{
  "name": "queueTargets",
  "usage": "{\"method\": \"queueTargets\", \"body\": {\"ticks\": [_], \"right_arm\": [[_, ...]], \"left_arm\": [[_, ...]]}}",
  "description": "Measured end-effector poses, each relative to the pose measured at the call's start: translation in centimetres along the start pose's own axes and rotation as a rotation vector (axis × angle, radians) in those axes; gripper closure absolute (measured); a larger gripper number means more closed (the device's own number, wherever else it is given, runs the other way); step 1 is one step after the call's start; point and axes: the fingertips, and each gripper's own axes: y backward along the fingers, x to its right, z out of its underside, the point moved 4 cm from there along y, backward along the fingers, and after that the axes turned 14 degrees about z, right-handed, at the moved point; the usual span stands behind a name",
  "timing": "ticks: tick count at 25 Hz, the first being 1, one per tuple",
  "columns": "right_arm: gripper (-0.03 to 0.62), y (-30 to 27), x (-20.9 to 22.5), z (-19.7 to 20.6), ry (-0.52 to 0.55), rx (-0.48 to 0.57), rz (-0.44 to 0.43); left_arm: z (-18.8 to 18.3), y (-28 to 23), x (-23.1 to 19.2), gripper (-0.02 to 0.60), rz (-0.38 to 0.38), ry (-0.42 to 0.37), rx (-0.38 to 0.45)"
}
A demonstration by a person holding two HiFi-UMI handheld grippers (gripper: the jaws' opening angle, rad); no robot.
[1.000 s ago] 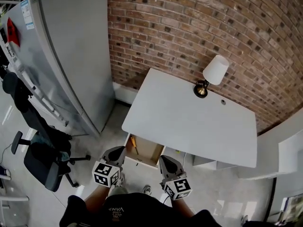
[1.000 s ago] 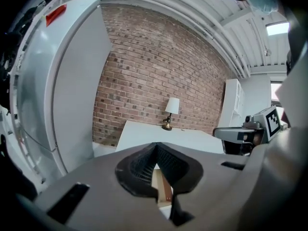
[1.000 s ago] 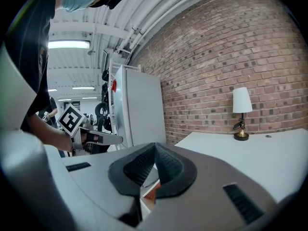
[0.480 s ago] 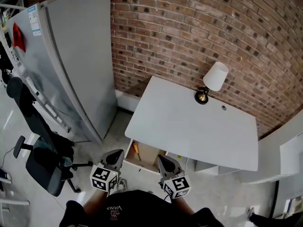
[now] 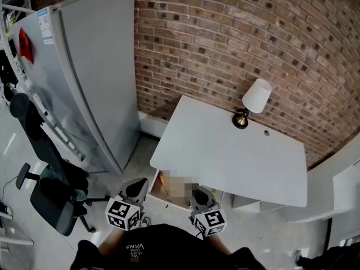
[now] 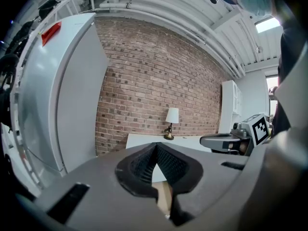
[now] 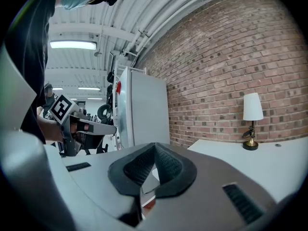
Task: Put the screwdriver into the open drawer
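The open drawer juts from under the front left of the white desk. A small orange bit of the screwdriver lies at the drawer's left side; a mosaic patch hides the rest of the inside. My left gripper hangs just left of the drawer front and my right gripper just right of it. Both are shut with nothing between the jaws. In the left gripper view the left gripper points at the desk, with the drawer's wood below. The right gripper faces the desk edge.
A tall grey fridge stands left of the desk against the brick wall. A white-shaded lamp sits at the desk's back. A black office chair stands at the left on the floor. A white cabinet is at the right.
Both grippers have drawn back a little toward me from the drawer front, still shut. The screwdriver stays in the drawer.
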Motion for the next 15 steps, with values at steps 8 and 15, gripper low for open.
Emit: {"method": "queueTargets", "body": {"ticks": [8,15], "right_arm": [[0.599,-0.3,-0.4,-0.3,0.008,-0.002,-0.002],[0.599,-0.3,-0.4,-0.4,0.016,-0.006,-0.001]], "left_arm": [[-1.1,-0.5,-0.2,0.574,0.028,-0.02,0.01],[-1.3,-1.0,-0.1,0.574,0.053,-0.024,-0.002]]}}
